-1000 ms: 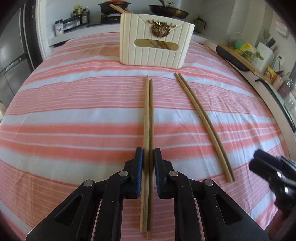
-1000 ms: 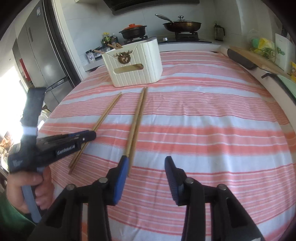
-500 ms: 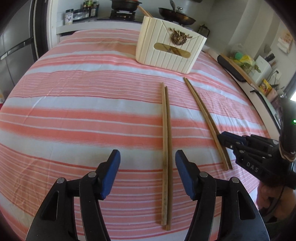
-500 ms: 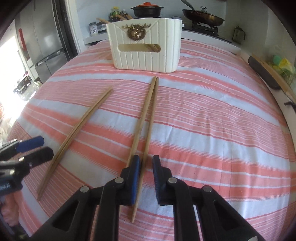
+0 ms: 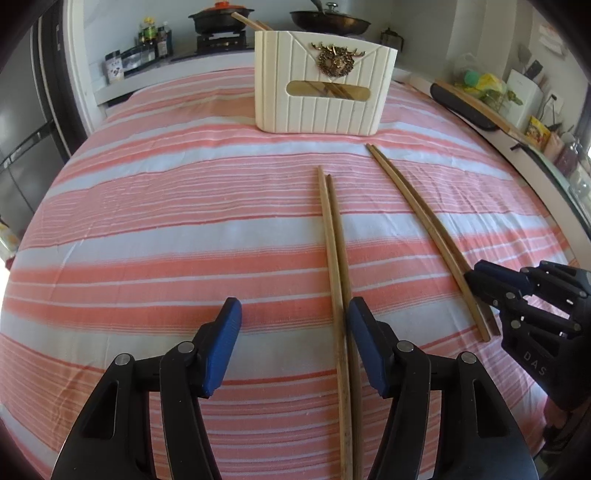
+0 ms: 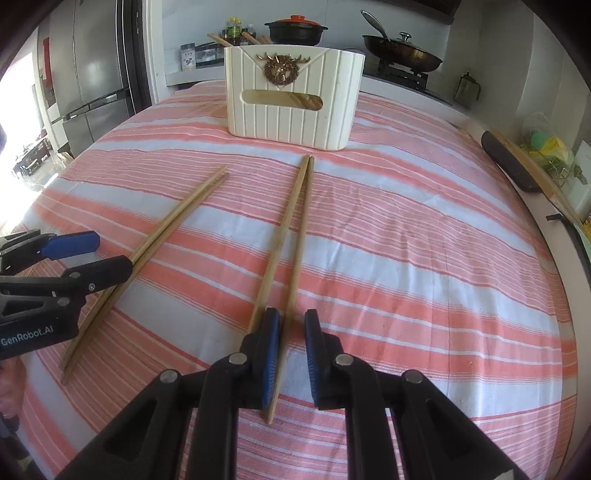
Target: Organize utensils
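Observation:
Two pairs of wooden chopsticks lie on the striped cloth in front of a cream utensil box (image 5: pixel 321 96) (image 6: pixel 291 92) that holds more chopsticks. My left gripper (image 5: pixel 293 317) (image 6: pixel 112 253) is open and its jaws are closing. The left pair (image 5: pixel 335 258) (image 6: pixel 180 213) lies between them, close to the right pad, not pressed. My right gripper (image 6: pixel 291 319) (image 5: pixel 476 277) has its jaws drawn to a narrow gap at the near end of the right pair (image 6: pixel 306 177) (image 5: pixel 419 218). One stick sits between the pads. Its mate runs under the left finger's outer side.
The pink and white striped cloth (image 5: pixel 147 221) covers the whole table. Behind the box are a stove with a black pot (image 6: pixel 295 31) and a pan (image 6: pixel 402 55). A steel fridge (image 6: pixel 88 74) stands at the left. A cutting board and clutter (image 5: pixel 476 107) line the right counter.
My left gripper let go of its chopstick pair and opened wide; the pair now lies on the cloth. My right gripper swung over the other pair and closed down at its near end.

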